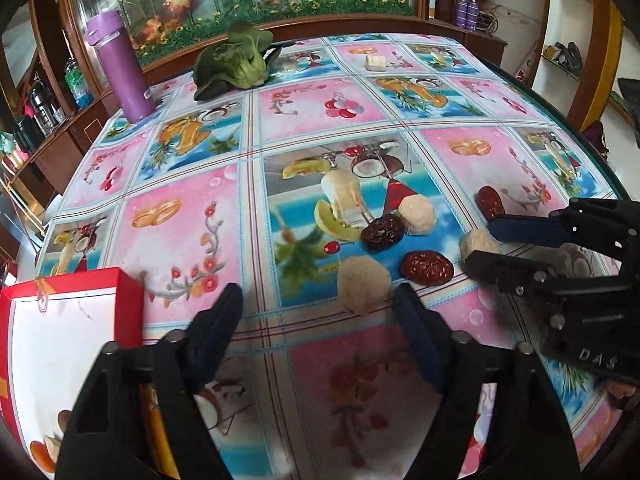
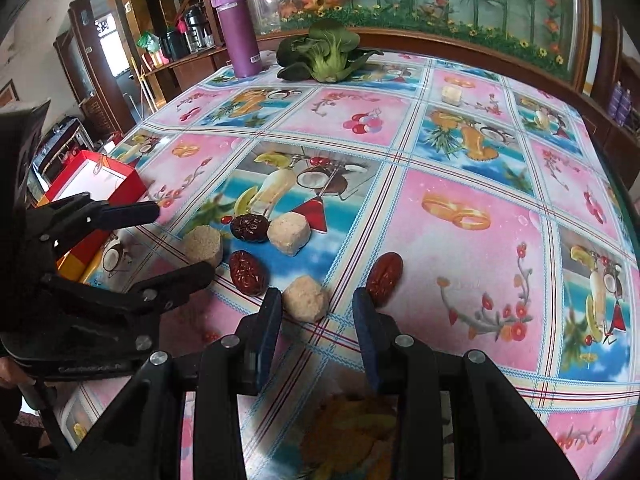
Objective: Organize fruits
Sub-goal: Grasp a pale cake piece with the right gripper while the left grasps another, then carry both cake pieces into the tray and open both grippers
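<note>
A table (image 1: pixel 192 216) under a glossy cloth printed with fruit squares fills both views. In the lower left of the left wrist view sits a red box (image 1: pixel 72 320) with a white inside; something small lies in its lower corner, too cut off to name. At the upper middle of that view lies a leafy green vegetable (image 1: pixel 234 60), with a purple bottle (image 1: pixel 120 68) standing to its left.

The left gripper (image 1: pixel 318 300) reaches in from the bottom centre of its own view, jaws spread wide with nothing between them, a pale round cake (image 1: pixel 363 286) just ahead of the gap. The right gripper (image 2: pixel 316 300) enters at the bottom centre of the right wrist view, jaws likewise apart and empty, another pale cake (image 2: pixel 306 298) just beside its left finger and a red date (image 2: pixel 385 278) near its right finger.

More dates and cakes lie loose on the cloth in the middle of both views, among them a dark date (image 1: pixel 382 233) touching a cake (image 1: pixel 416 216).
</note>
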`<state>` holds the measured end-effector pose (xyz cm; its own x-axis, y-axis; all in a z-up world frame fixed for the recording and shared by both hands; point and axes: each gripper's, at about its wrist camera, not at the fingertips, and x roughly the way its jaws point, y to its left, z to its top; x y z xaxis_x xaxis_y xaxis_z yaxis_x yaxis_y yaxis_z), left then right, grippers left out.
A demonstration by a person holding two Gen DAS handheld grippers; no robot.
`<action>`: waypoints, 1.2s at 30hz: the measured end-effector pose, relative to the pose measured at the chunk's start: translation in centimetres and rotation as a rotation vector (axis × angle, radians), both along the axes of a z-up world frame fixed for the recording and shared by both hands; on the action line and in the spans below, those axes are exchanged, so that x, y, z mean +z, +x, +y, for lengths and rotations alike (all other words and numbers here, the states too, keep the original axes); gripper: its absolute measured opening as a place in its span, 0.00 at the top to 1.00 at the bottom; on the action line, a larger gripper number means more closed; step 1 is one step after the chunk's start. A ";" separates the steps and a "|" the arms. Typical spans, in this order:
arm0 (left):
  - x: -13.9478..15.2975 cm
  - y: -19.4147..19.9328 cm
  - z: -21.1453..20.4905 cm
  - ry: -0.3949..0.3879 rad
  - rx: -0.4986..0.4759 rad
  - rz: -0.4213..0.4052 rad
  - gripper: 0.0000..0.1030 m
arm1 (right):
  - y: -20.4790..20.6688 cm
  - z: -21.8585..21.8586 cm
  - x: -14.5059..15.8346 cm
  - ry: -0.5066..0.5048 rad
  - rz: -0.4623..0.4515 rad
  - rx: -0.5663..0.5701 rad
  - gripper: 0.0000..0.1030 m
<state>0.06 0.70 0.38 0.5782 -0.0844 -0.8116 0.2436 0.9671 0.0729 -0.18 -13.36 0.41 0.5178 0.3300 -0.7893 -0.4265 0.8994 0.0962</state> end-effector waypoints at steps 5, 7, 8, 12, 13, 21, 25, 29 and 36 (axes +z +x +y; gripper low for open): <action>-0.2 0.5 -0.4 -0.040 -0.010 -0.001 0.45 | -0.1 0.3 -0.1 -0.011 -0.021 0.012 0.79; -0.2 0.5 -0.7 -0.058 -0.027 -0.004 0.56 | -0.1 0.1 -0.1 0.002 -0.016 0.009 0.79; -0.1 0.4 -0.9 -0.057 -0.032 -0.009 0.60 | 0.0 0.1 -0.1 0.009 -0.012 0.008 0.79; -0.1 0.0 -1.2 -0.077 -0.037 -0.018 0.71 | 0.3 -0.7 0.1 0.074 0.012 -0.011 0.79; -0.1 -0.1 -1.2 -0.077 -0.036 -0.021 0.71 | 0.3 -0.8 0.2 0.081 0.005 -0.021 0.79; 1.8 -2.6 0.1 -0.139 0.023 -0.077 0.71 | 0.0 -1.8 1.3 0.149 -0.079 -0.064 0.79; 4.1 -5.2 1.4 -0.130 0.065 -0.150 0.71 | -0.2 -1.6 2.0 0.189 -0.104 -0.081 0.79; 5.8 -7.1 3.7 -0.116 0.130 -0.181 0.71 | -0.5 -0.2 2.9 0.243 -0.105 -0.067 0.79; 7.7 -9.4 9.5 -0.070 0.260 -0.249 0.71 | -1.2 6.6 4.1 0.333 -0.084 0.039 0.80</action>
<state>-9.31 10.25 8.07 0.7668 0.0410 -0.6406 -0.0284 0.9991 0.0299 -1.41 -6.81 4.47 0.5588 0.5827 -0.5901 -0.4784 0.8077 0.3445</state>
